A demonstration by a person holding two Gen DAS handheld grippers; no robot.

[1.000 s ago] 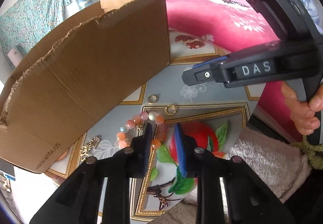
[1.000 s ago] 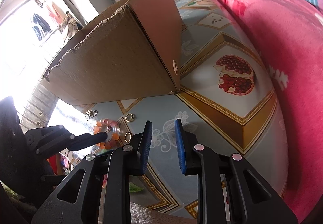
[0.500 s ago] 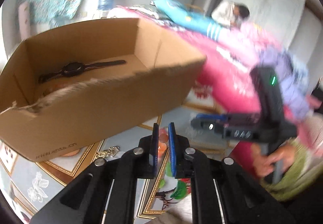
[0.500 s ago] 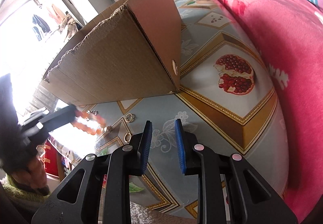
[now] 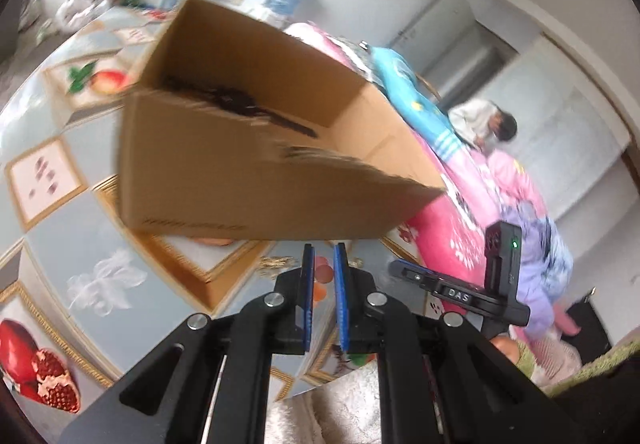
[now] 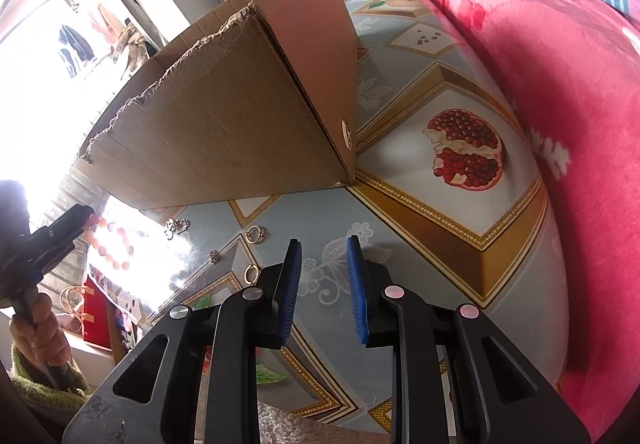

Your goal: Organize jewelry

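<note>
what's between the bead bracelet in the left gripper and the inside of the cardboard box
Only the box's own near wall. The left gripper holds the bead bracelet off the table in front of the cardboard box, whose torn near wall faces it. The top is open, so the bracelet must go over that edge. Nothing else visible blocks the way.

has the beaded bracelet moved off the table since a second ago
Yes. The beaded bracelet now hangs from the left gripper, lifted clear of the table and carried left, away from the gold rings it lay beside.
</note>
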